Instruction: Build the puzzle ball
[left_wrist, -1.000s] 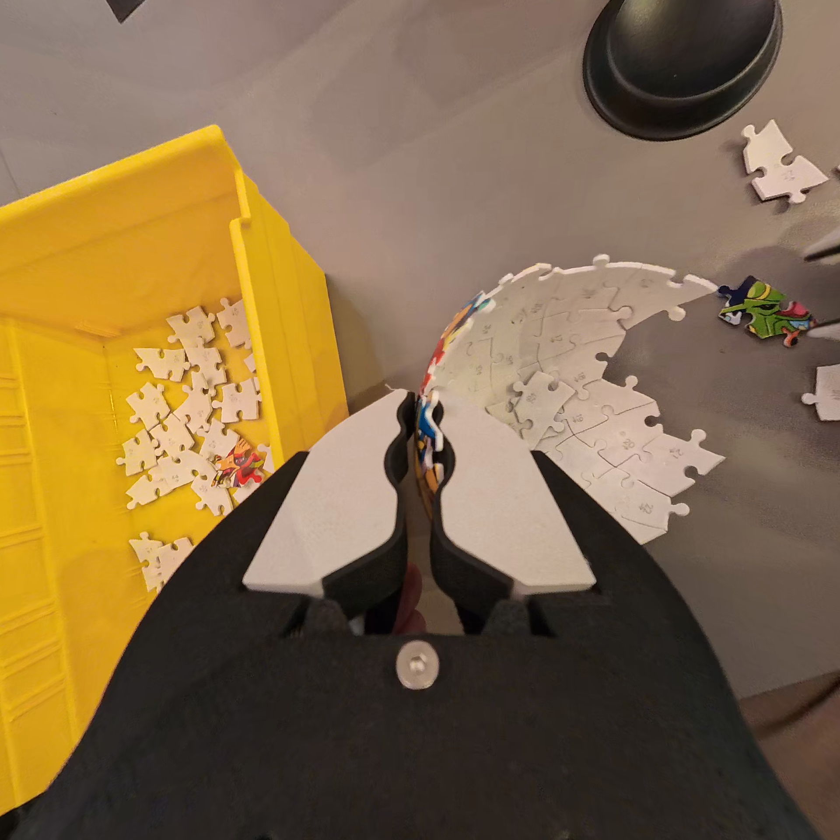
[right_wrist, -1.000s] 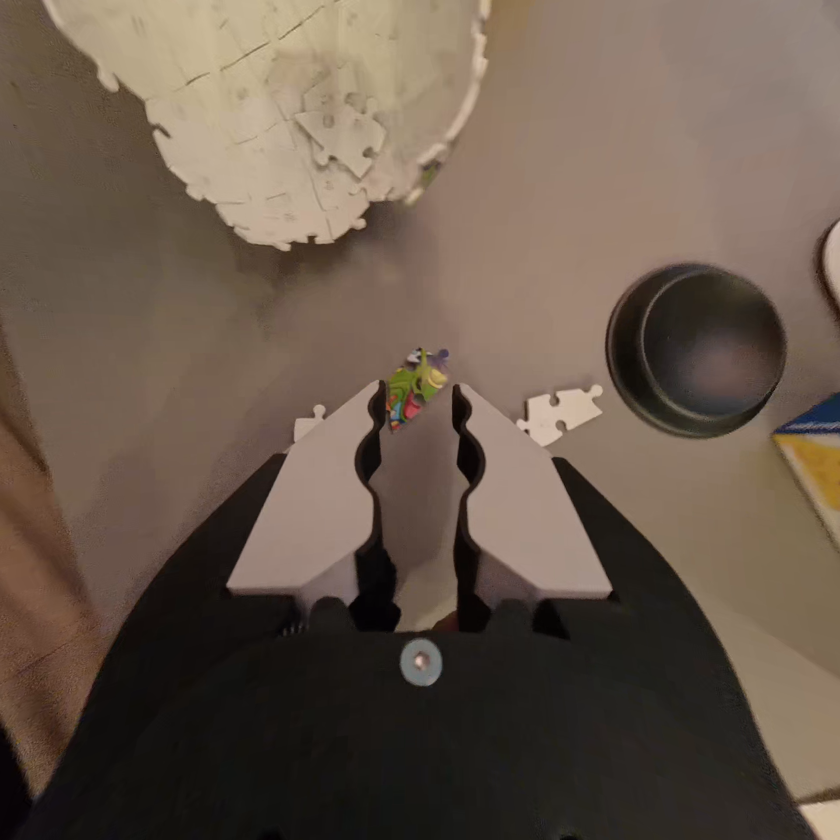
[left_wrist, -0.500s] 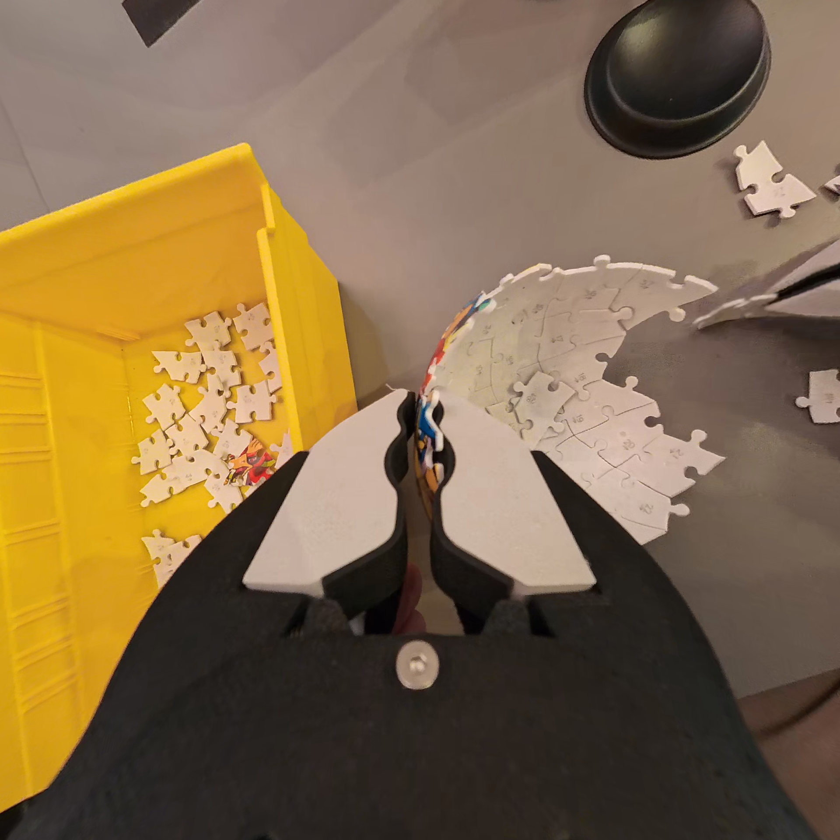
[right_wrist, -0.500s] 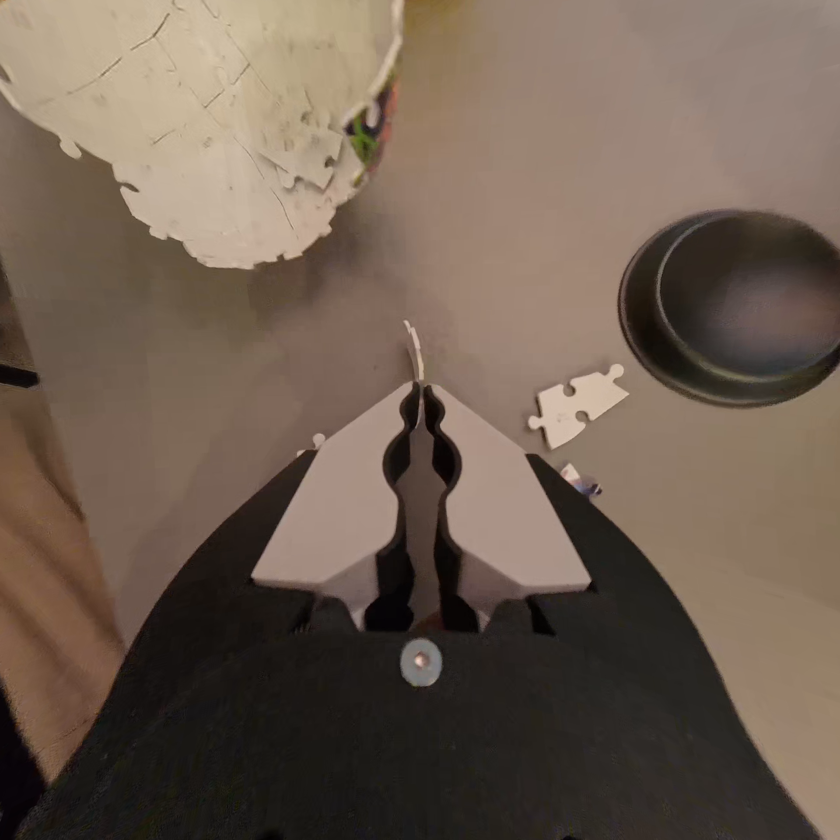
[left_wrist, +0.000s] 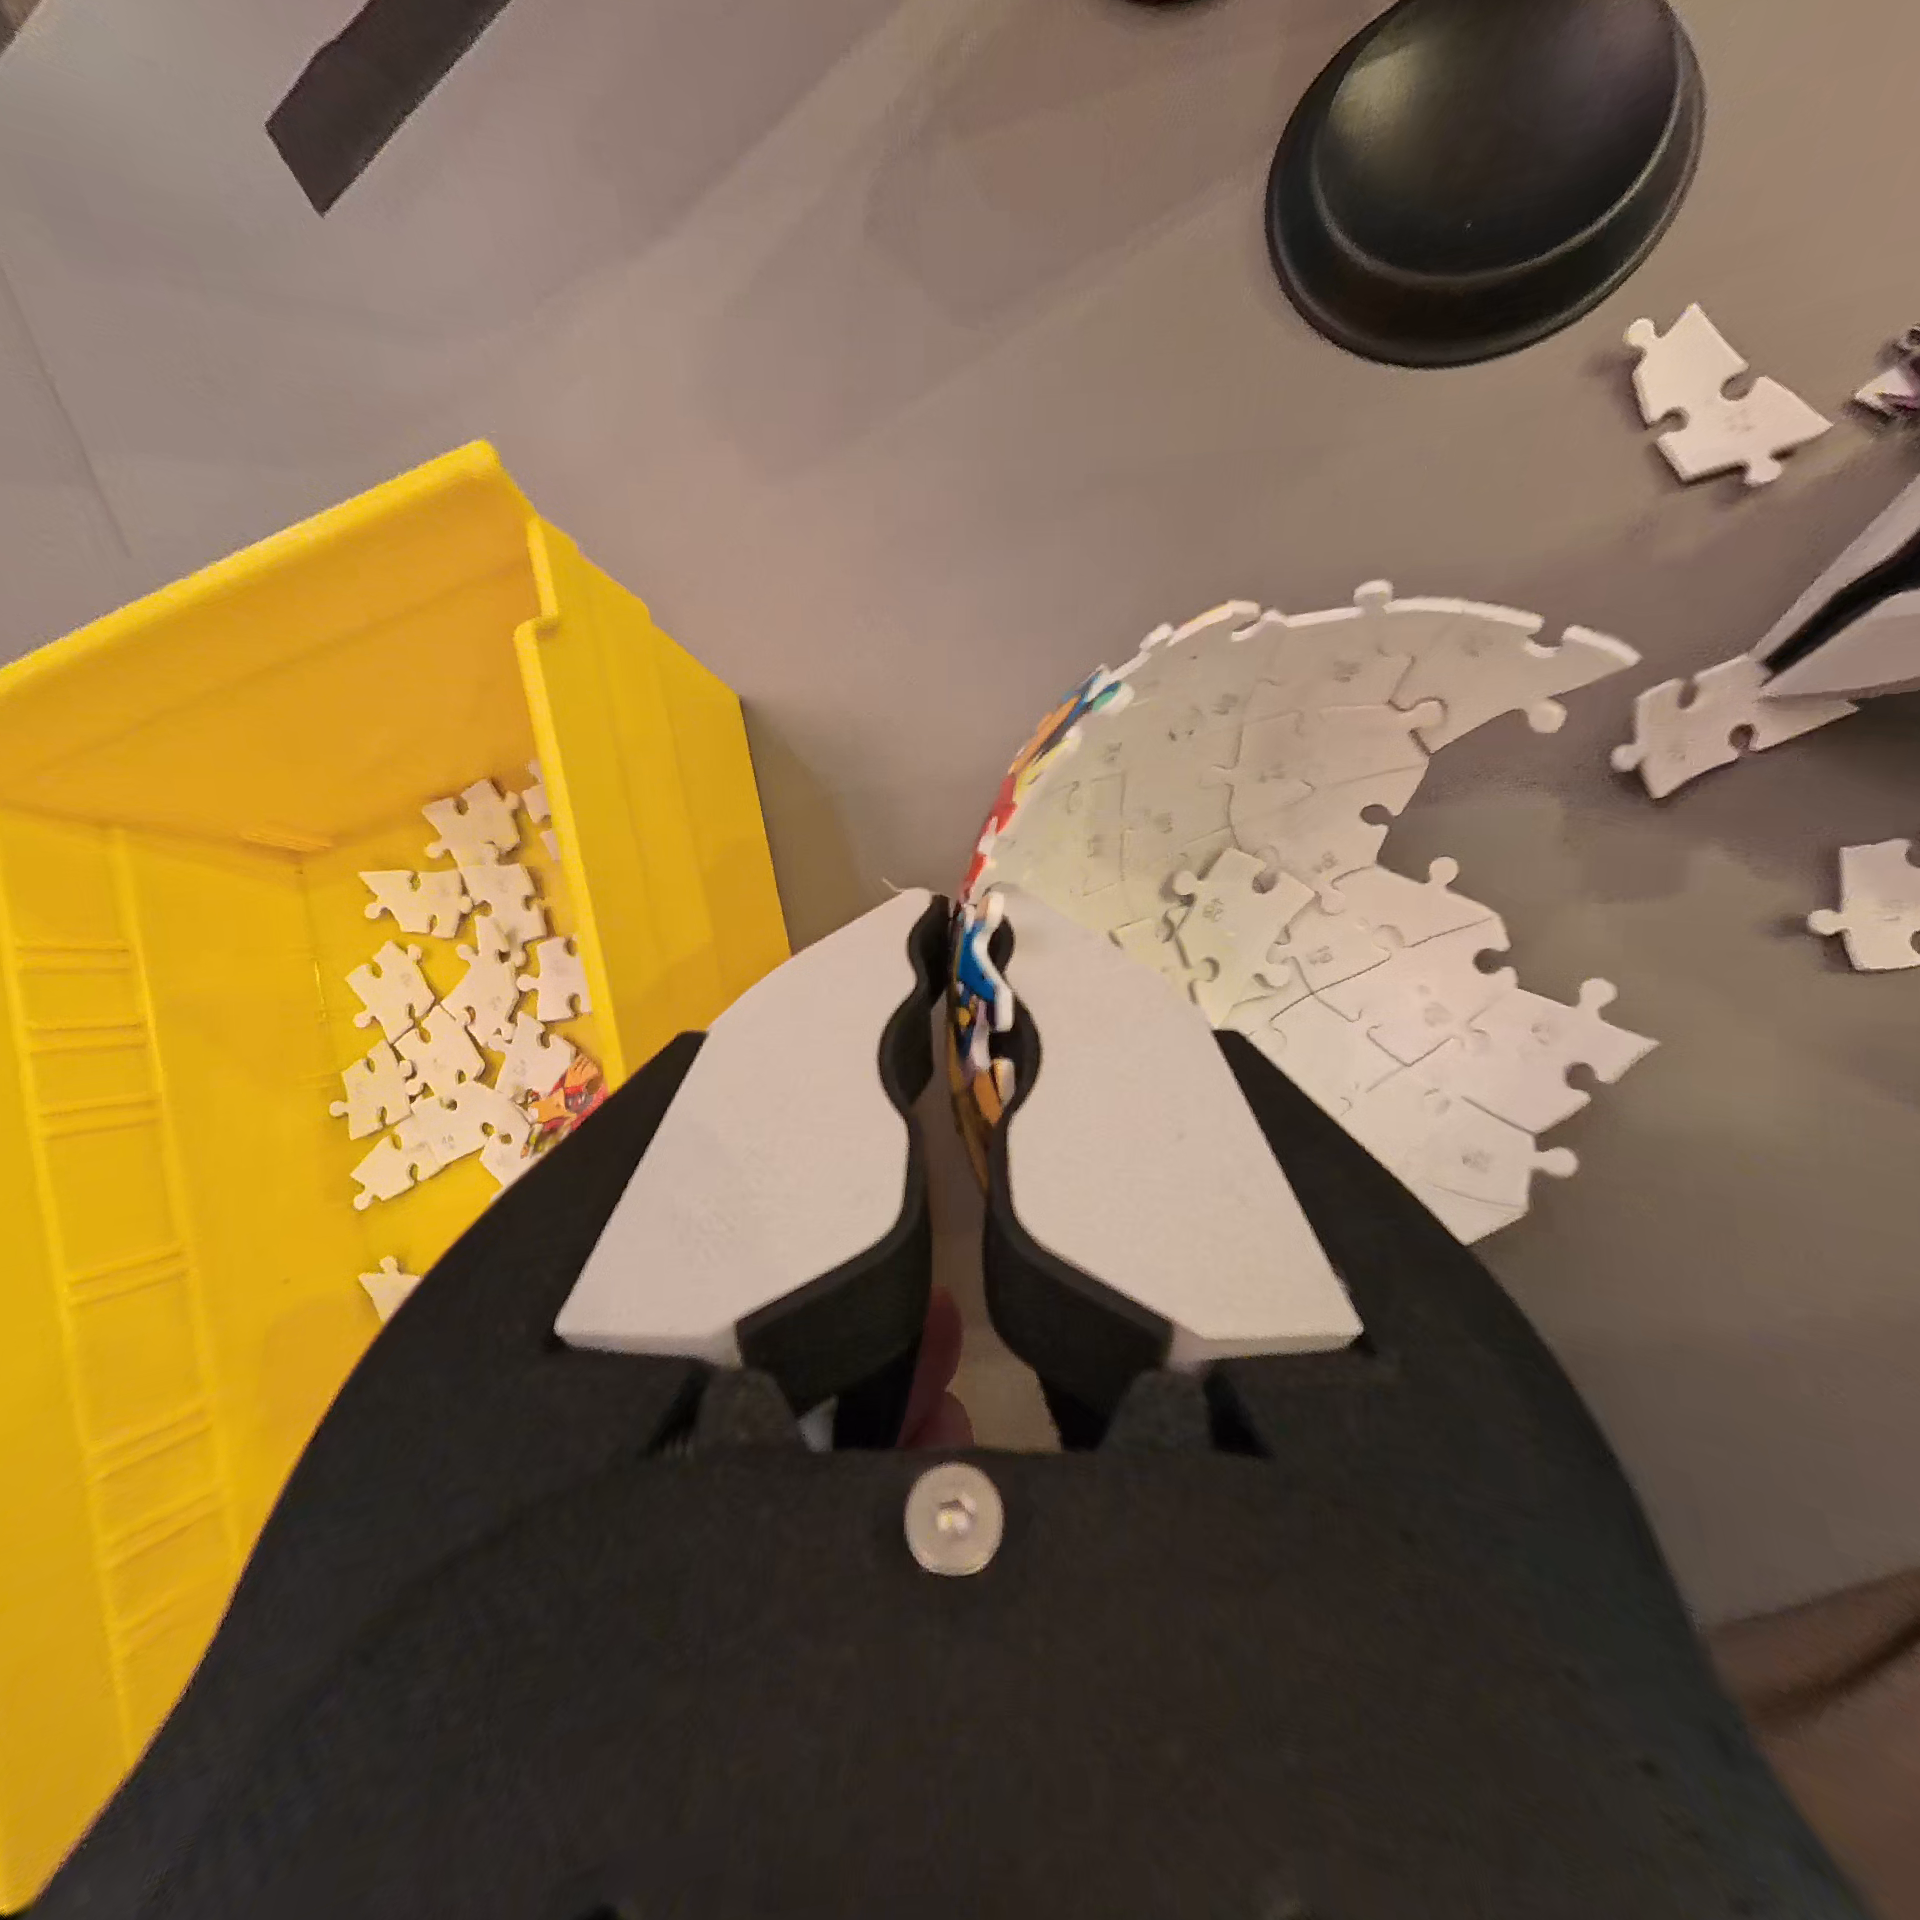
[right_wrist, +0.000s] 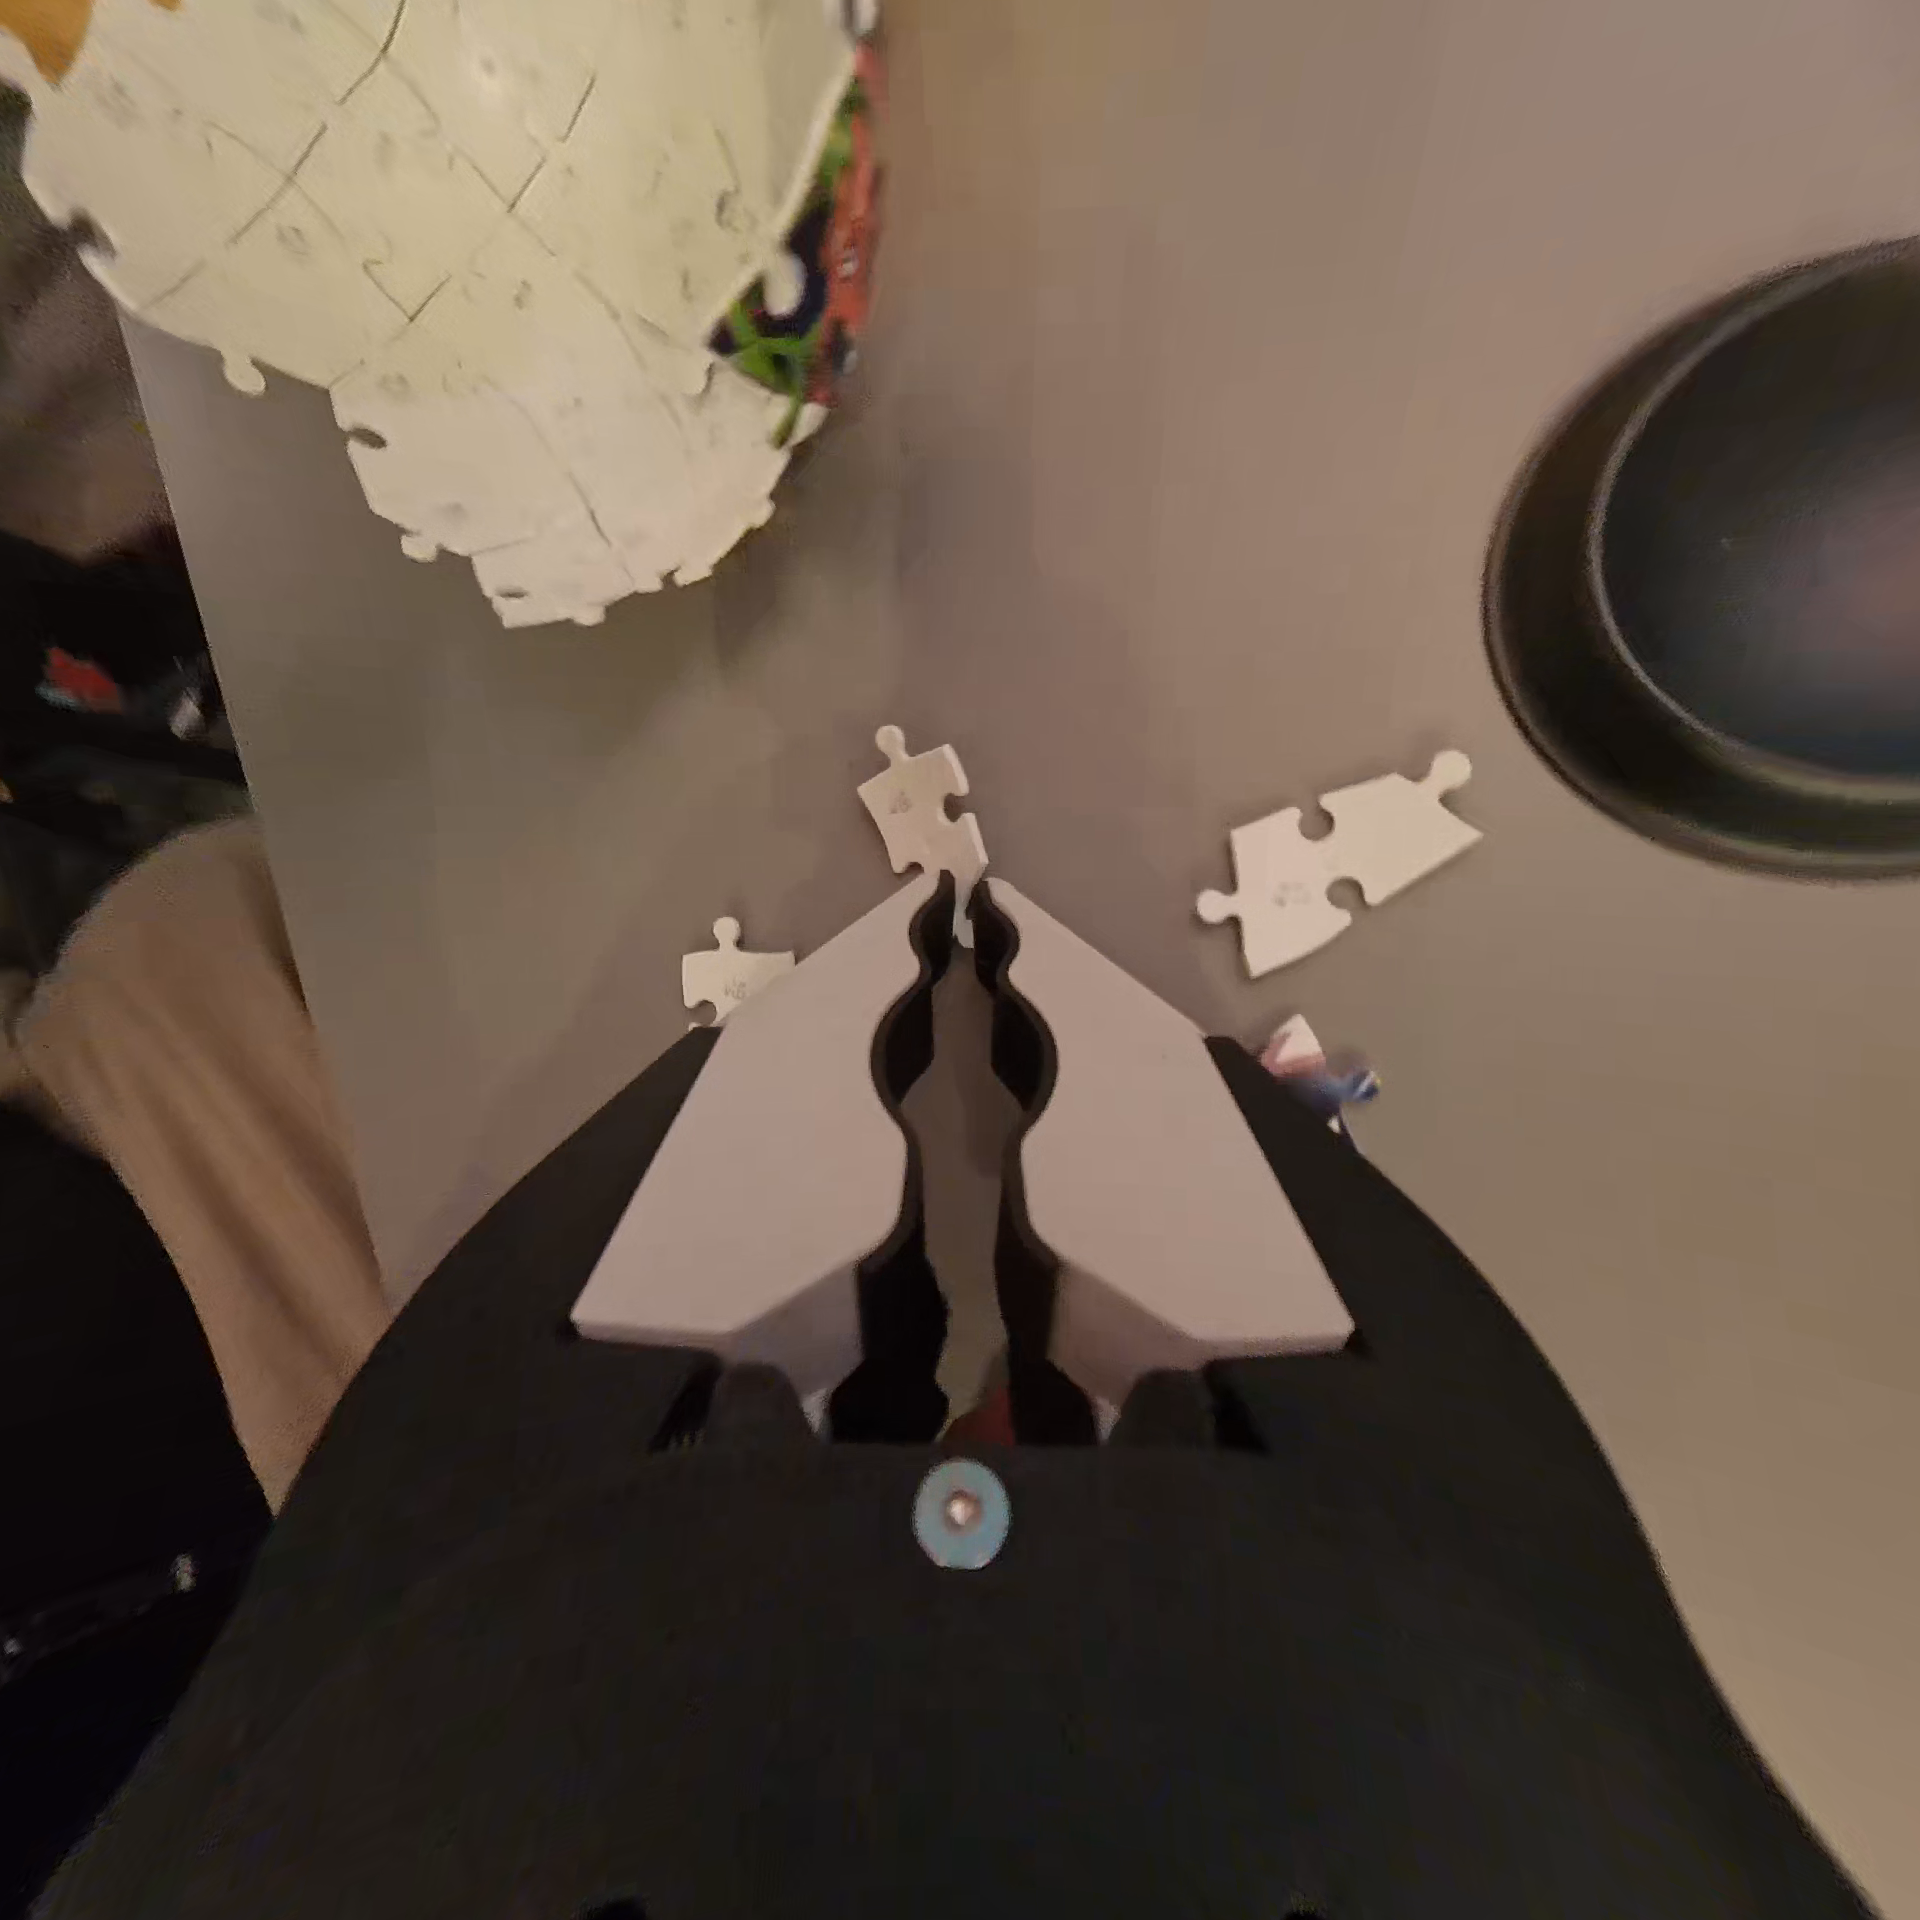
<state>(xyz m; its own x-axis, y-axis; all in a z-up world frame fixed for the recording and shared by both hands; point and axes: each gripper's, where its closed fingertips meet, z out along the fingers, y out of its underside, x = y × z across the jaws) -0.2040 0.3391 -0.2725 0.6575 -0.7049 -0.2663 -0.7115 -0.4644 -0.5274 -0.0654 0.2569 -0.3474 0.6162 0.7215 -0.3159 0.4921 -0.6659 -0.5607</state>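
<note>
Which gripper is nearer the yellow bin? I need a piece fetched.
Left. The left gripper sits beside the yellow bin; the right gripper is beyond the half-built ball.

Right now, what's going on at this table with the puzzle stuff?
A person is building a puzzle ball with two handheld grippers. The left gripper is clamped on the rim of the half-built ball shell, holding it above the grey table. The right gripper pinches a single puzzle piece, white side showing, a short way from the shell and not yet fitted. More loose pieces lie in the yellow bin and on the table, near a black round dish.
</note>
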